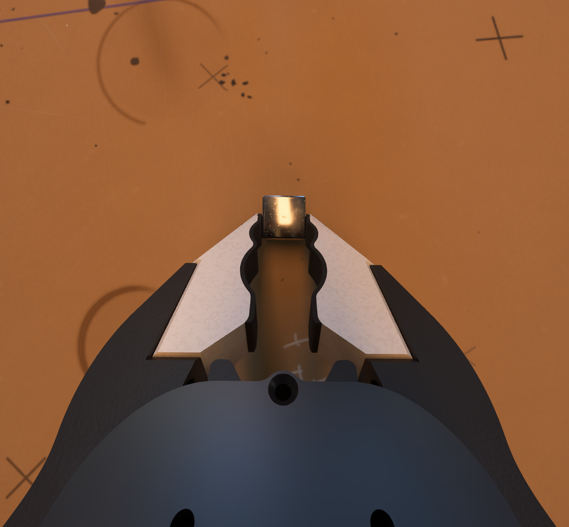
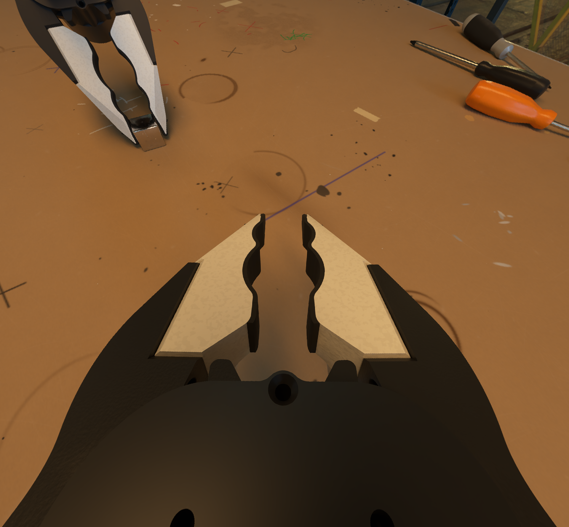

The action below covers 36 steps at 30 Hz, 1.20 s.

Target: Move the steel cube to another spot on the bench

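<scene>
Steel cube (image 1: 283,217) is pinched right at the tips of my left hand-held gripper (image 1: 283,225), both fingertips pressed flat against its sides. From the left wrist view it's a small polished block, scuffed, with a warm glare stripe down the face toward me. Behind it is just the tabletop (image 1: 400,142): matte orange-brown board with ink spatter, pencil crosses, faint ring stains and a thin purple line (image 1: 107,6). So I'd say the grab is done; the carry and set-down are still to do.

Right wrist view: the cube (image 2: 147,133) looks to be sitting on or barely off the tabletop (image 2: 338,250), dark shadow tight under it, can't tell if it's lifted. My right hand-held gripper (image 2: 283,219) holds nothing, with a moderate gap between its wavy black pads and pale speckled fingers. Off to the side are an orange-handled screwdriver (image 2: 511,105), a black-handled screwdriver (image 2: 511,76) and a mallet (image 2: 485,33), well apart from the cube.
</scene>
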Each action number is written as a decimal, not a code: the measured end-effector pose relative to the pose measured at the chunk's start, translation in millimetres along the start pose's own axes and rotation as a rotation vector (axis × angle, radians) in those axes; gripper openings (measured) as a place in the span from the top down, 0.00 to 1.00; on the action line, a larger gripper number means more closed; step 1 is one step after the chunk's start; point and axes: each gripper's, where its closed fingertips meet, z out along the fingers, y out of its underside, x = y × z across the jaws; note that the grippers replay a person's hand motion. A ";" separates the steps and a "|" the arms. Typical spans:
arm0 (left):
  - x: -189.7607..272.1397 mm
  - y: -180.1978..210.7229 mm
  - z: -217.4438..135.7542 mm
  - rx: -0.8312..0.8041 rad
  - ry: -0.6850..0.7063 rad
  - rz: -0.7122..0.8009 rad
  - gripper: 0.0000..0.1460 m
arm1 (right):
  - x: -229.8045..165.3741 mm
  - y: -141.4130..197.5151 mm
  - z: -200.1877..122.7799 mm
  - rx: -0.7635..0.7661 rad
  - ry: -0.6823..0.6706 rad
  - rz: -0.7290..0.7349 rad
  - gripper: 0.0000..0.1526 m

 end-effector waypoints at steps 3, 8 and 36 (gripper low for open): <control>0.1 -0.1 0.1 0.001 0.001 0.001 0.81 | 0.0 0.1 0.1 -0.001 0.000 0.001 0.85; 0.9 -0.9 0.6 0.006 0.004 0.003 0.81 | -0.1 0.6 0.4 -0.004 0.000 -0.001 0.85; 7.6 -6.8 4.8 0.007 0.015 0.021 0.81 | -0.9 1.7 1.2 -0.011 -0.007 -0.002 0.85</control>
